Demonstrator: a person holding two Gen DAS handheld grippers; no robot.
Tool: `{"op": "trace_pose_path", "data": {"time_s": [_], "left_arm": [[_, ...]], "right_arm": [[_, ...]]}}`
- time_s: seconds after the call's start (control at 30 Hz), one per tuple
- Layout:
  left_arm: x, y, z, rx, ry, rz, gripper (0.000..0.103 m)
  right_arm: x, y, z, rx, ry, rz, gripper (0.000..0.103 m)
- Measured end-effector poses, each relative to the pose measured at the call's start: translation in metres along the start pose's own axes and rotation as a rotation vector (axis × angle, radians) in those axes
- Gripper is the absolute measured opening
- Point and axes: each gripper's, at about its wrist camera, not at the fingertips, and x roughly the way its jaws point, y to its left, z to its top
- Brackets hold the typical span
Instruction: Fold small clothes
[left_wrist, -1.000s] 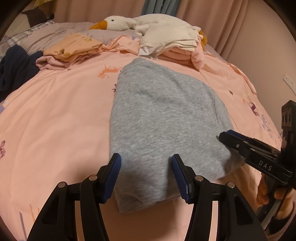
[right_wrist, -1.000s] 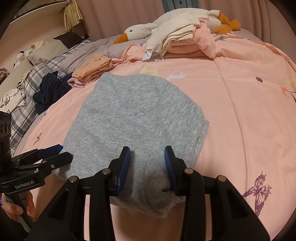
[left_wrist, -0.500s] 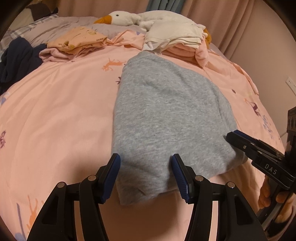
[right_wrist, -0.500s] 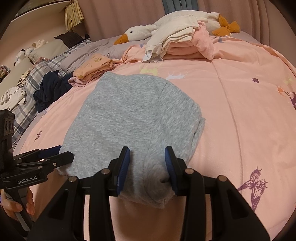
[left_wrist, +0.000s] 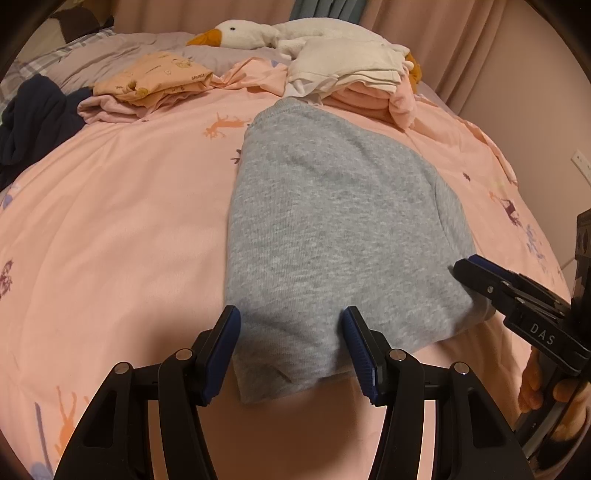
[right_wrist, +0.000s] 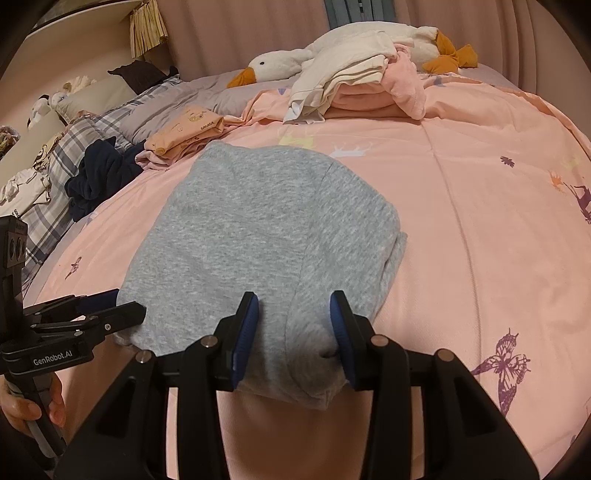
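Grey garment lies part-folded on the bed. My left gripper and right gripper straddle its near corners, jaws spread. Folded stacks sit at the far side; dark garment looks unfolded.

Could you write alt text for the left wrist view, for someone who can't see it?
A folded grey garment lies on a pink bedspread, its near edge between the left gripper's open fingers. Folded clothes and a plush goose sit behind.
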Motion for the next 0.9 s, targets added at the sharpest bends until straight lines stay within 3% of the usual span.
{"op": "trace_pose_path", "data": {"time_s": [0.9], "left_arm": [[0.0004, -0.0008, -0.0046, 0.016, 0.007, 0.015, 0.056]], "right_arm": [[-0.0004, -0.0009, -0.0001, -0.002, 0.0, 0.0, 0.044]]}}
